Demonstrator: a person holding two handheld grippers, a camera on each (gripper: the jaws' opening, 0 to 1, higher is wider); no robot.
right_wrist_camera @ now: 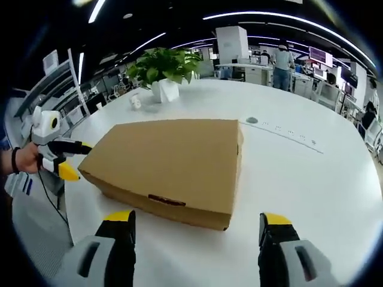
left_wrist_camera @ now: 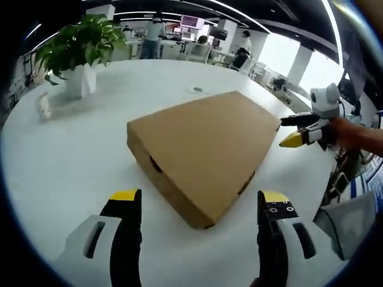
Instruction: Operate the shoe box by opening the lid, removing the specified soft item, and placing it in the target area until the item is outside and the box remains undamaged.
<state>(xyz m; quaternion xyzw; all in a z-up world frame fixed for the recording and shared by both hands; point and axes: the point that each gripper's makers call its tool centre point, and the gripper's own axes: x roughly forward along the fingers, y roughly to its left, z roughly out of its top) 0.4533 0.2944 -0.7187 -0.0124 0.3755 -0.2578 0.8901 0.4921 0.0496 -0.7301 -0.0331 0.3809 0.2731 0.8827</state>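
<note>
A closed brown cardboard shoe box (left_wrist_camera: 203,152) lies flat on the white table (left_wrist_camera: 78,155), lid down. My left gripper (left_wrist_camera: 200,196) stands open just short of one corner of the box, nothing between its jaws. At the box's far right end is my right gripper (left_wrist_camera: 291,130), held by a hand, open and close to the edge. In the right gripper view the box (right_wrist_camera: 173,164) lies ahead with its long front side facing me. My right gripper (right_wrist_camera: 198,218) is open before it. The left gripper (right_wrist_camera: 76,160) hovers open at the box's left end.
A potted green plant (left_wrist_camera: 78,51) (right_wrist_camera: 163,69) in a white pot stands at the back of the table, with a small white object (left_wrist_camera: 43,106) (right_wrist_camera: 136,103) beside it. A round cable port (right_wrist_camera: 252,120) sits in the tabletop. People stand among desks far behind.
</note>
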